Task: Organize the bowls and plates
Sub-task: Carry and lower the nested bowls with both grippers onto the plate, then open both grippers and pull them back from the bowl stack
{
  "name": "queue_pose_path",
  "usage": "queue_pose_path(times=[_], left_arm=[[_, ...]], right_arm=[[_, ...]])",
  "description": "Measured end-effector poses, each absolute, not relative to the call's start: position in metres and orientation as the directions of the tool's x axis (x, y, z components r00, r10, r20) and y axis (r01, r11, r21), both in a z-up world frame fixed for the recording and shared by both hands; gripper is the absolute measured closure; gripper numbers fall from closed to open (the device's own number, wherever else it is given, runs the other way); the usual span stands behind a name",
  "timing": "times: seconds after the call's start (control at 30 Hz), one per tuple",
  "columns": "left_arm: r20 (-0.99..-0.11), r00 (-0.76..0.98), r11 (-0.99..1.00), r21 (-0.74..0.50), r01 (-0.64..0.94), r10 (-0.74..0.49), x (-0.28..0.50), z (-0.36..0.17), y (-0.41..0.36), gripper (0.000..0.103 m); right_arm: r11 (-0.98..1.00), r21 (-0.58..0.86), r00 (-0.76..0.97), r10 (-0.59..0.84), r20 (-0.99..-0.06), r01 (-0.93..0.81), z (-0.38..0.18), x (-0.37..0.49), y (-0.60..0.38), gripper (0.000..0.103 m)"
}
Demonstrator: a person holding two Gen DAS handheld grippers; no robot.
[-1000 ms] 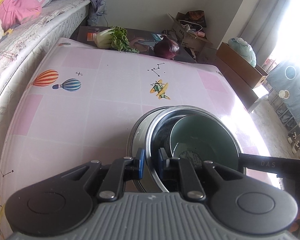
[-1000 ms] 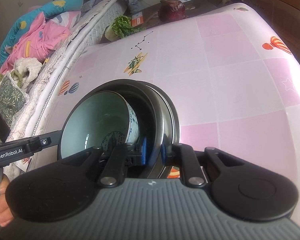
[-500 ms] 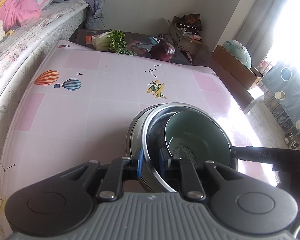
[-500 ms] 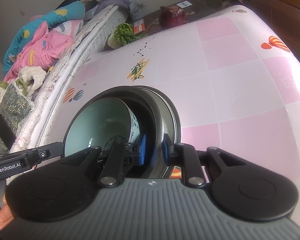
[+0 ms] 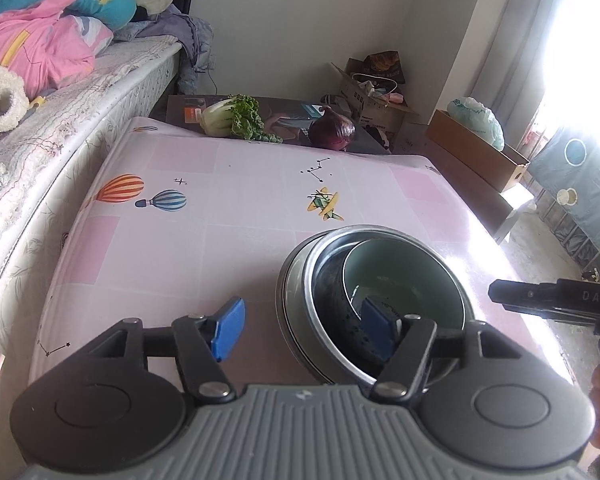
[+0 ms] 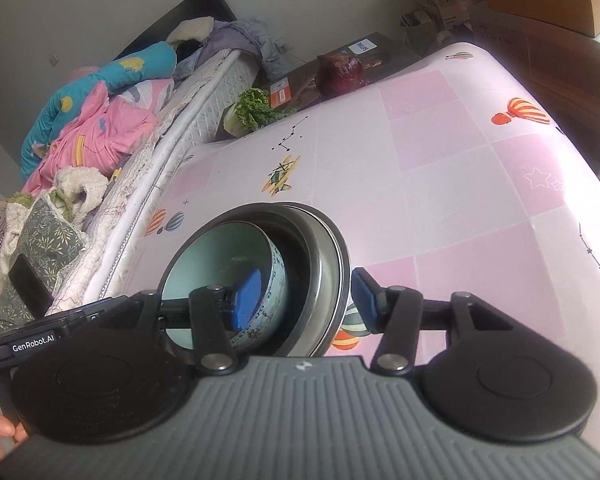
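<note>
A stack of nested dishes rests on the pink table (image 5: 220, 248): a steel bowl (image 5: 300, 304) outermost, a dark bowl (image 5: 332, 292) inside it, and a pale green bowl (image 5: 404, 280) innermost, leaning. My left gripper (image 5: 302, 330) is open, its jaws straddling the stack's near rim without gripping. My right gripper (image 6: 306, 298) is open too, one pad inside the green bowl (image 6: 212, 256), the other outside the steel bowl (image 6: 328, 276).
A bed (image 5: 60, 92) with piled bedding runs along the table's left side. A cabbage (image 5: 228, 118) and a red onion (image 5: 332, 132) lie on a dark board beyond the far edge. Cardboard boxes (image 5: 476, 152) stand on the right.
Both grippers, shut on the stack's rims, have opened and let go. The stack now sits on the table. Both cameras have pulled back and up a little.
</note>
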State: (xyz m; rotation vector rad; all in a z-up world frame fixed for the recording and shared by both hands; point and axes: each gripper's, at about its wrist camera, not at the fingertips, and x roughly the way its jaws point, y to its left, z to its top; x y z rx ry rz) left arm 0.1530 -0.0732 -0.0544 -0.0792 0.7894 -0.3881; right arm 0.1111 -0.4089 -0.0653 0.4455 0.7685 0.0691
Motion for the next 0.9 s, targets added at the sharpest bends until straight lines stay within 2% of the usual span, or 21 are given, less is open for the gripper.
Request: queue_pose_path(times=[0.07,0.13,0.2,0.3,0.37,0.5,0.57,0.9], left_arm=[[-0.674,0.649,0.931,-0.182,0.317,-0.353,0.145,-0.05,-0.073,0.024],[-0.668,0.666,0.936,-0.148,0.319,-0.333,0.138,-0.046,-0.074,0.015],[-0.662,0.681,0.94,-0.112,0.323,-0.313,0.13,-0.043,-0.075,0.01],[-0.657,0.699,0.947,-0.073,0.314,-0.282,0.119,-0.039,-0.075,0.002],[-0.661,0.701,0.95,-0.061,0.306,-0.268,0.113,-0.039,-0.075,0.001],[-0.67,0.705,0.956,-0.028,0.291,-0.234,0.102,-0.04,-0.075,0.0],[-0.675,0.708,0.961,-0.003,0.276,-0.206,0.098,-0.041,-0.075,0.0],[-0.692,0.713,0.979,0.049,0.199,-0.11,0.081,-0.041,-0.071,0.0]], right_arm=[[0.911,0.401,0.741,0.199,-0.641,0.102,-0.057,0.096,-0.407,0.043],[0.92,0.378,0.756,0.172,-0.632,0.107,-0.05,0.083,-0.403,0.029],[0.932,0.347,0.765,0.145,-0.627,0.109,-0.045,0.069,-0.398,0.022],[0.946,0.303,0.777,0.102,-0.621,0.119,-0.038,0.049,-0.388,0.019],[0.948,0.296,0.783,0.095,-0.615,0.118,-0.036,0.039,-0.382,0.011],[0.962,0.257,0.787,0.085,-0.612,0.096,-0.03,0.018,-0.365,0.009],[0.969,0.232,0.788,0.08,-0.61,0.081,-0.029,0.011,-0.358,0.001],[0.992,0.119,0.794,0.045,-0.607,0.035,-0.019,-0.016,-0.326,0.001]])
